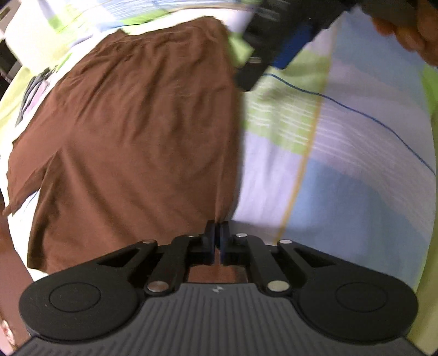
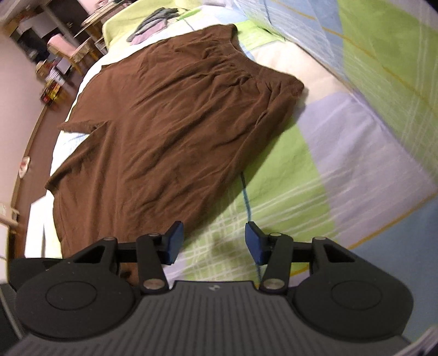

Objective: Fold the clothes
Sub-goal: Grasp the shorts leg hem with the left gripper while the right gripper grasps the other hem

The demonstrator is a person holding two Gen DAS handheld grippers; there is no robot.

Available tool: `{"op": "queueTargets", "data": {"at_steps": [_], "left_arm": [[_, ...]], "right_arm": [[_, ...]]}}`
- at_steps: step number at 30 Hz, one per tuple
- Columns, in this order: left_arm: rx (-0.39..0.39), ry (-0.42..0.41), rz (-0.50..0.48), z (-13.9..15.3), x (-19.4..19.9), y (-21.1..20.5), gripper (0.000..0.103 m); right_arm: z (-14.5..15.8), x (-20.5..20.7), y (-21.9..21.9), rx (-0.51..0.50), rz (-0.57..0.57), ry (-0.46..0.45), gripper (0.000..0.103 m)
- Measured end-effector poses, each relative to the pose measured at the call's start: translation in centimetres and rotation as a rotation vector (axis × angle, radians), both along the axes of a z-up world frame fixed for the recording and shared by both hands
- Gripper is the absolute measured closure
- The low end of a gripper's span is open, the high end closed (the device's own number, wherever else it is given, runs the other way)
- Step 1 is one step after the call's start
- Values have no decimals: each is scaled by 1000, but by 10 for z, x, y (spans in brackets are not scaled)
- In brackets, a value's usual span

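Matt, creased brown cloth garment (image 2: pixel 175 115) lies on smooth, woven plaid bedsheet (image 2: pixel 342 142).

A bed (image 2: pixel 342 142) wears a checked cover of green, lilac and pale blue. A grey and pink cloth (image 2: pixel 153 26) lies at 11 o'clock. A pink-cushioned chair (image 2: pixel 64 48) stands on the floor at 10 o'clock, with boxes (image 2: pixel 50 89) below it.

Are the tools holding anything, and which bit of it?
The left tool is shut on the brown garment, pinching its near edge at the corner. The right tool is open above the bedspread and holds nothing.
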State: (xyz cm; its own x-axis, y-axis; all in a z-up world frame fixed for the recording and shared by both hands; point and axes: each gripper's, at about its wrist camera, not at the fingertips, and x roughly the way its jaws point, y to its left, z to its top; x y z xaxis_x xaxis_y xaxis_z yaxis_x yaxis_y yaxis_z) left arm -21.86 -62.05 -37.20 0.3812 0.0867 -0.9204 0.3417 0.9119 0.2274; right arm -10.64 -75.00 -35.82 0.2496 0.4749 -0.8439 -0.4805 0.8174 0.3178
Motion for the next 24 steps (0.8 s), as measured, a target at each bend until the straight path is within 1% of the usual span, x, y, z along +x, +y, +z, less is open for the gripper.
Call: {"op": "queueTargets", "data": {"at_steps": [1, 3, 5, 6, 8, 9, 10, 11, 12, 13, 14, 16, 19, 20, 21, 22, 23, 24], "left_arm": [[-17, -5, -5, 5, -1, 5, 103], [-17, -27, -37, 11, -8, 7, 103], [-5, -5, -41, 5, -11, 2, 103], [3, 13, -42, 0, -12, -2, 98], [12, 20, -34, -5, -13, -4, 97], [13, 16, -28, -6, -14, -5, 95], [14, 12, -22, -7, -14, -5, 94], [15, 8, -16, -7, -14, -5, 91], [13, 7, -8, -7, -13, -4, 86], [10, 4, 6, -7, -10, -2, 82], [9, 1, 17, -7, -8, 0, 76], [1, 3, 26, -7, -3, 2, 76], [2, -4, 6, -9, 2, -2, 80], [3, -7, -4, -10, 2, -4, 85], [4, -4, -9, -10, -1, -3, 89], [6, 6, -17, -12, 1, -5, 89], [-7, 11, -10, -13, 2, -4, 95], [-21, 14, -9, -11, 3, -2, 103]], "right_arm": [[2, 2, 3, -22, 47, -44, 57], [7, 0, 9, -84, 200, -157, 57], [8, -4, 16, -151, 346, -248, 58], [6, -12, 26, -245, 540, -361, 60], [-2, -25, 36, -362, 783, -518, 61], [-5, -31, 39, -411, 891, -586, 61], [-9, -33, 40, -441, 970, -634, 61], [-13, -36, 41, -470, 1048, -681, 61], [-17, -37, 42, -493, 1115, -720, 61], [-21, -36, 42, -502, 1153, -743, 61], [-24, -35, 42, -511, 1192, -765, 61], [-29, -34, 41, -520, 1251, -798, 61], [-36, -34, 40, -533, 1350, -837, 62], [-39, -34, 39, -539, 1377, -842, 68], [-41, -33, 39, -544, 1400, -842, 77], [-42, -33, 40, -549, 1409, -830, 83], [-42, -32, 40, -552, 1408, -820, 91], [-43, -31, 41, -555, 1405, -813, 94]]}}
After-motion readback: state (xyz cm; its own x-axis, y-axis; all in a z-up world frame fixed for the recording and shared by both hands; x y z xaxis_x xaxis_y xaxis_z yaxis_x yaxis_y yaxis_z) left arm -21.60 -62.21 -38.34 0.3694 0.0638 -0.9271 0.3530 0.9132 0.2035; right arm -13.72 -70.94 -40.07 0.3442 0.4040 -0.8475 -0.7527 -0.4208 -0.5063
